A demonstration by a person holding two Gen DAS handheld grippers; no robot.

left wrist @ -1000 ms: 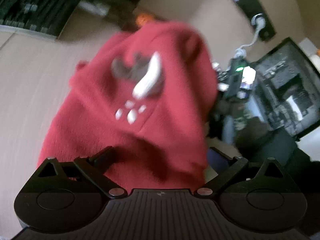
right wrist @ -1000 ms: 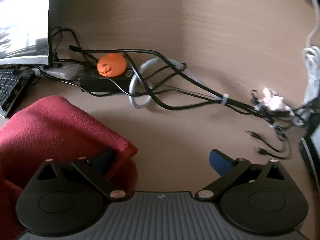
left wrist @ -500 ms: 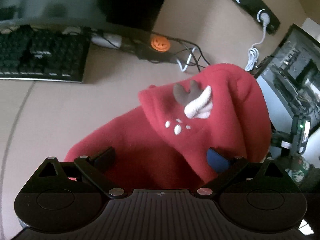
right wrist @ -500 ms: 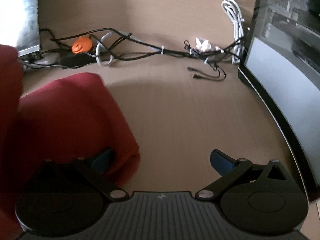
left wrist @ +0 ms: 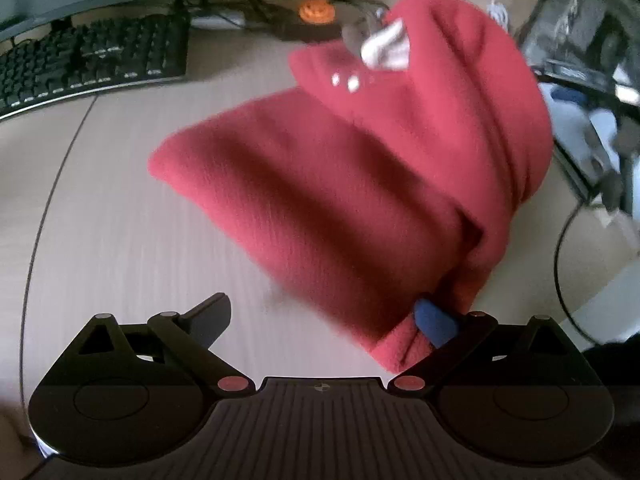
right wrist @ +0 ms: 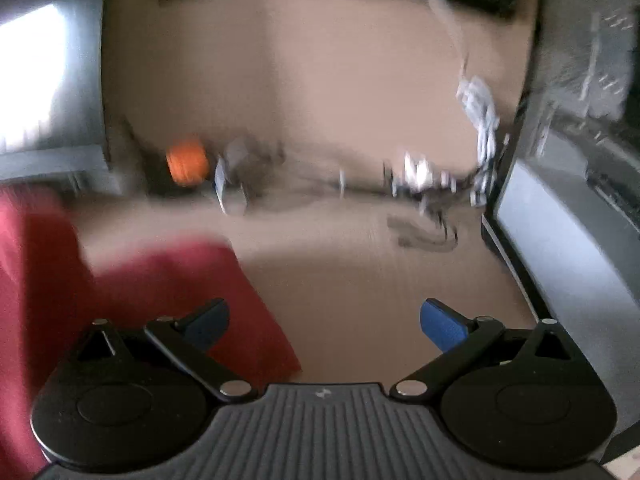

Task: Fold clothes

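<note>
Red fleece garment (left wrist: 360, 184) bunched in a thick fold above the pale wooden desk (left wrist: 120, 220), white and grey stitched motif near its top edge, lower corner draped against the blue right-hand finger pad (left wrist: 434, 326) of the left gripper (left wrist: 324, 320). Left gripper spread wide, other finger bare over the desk on the near-left side of the garment; cloth touching one pad only, not pinched between the two. Beyond the garment to its far left, a black keyboard (left wrist: 88, 68); straight behind it, an orange pumpkin-shaped object (left wrist: 316, 10) among dark cables; to its right, a dark glass-sided case (left wrist: 592, 52). From the right wrist, heavily blurred: right gripper (right wrist: 324, 320) likewise spread wide, nothing between the fingers, its left finger lying over the edge of the garment (right wrist: 132, 292), its blue right pad over bare desk (right wrist: 360, 280). Behind the garment here, the orange object (right wrist: 187, 162) and a smeared tangle of cables (right wrist: 420, 180); to the garment's far right, the grey side of the case (right wrist: 560, 248).
</note>
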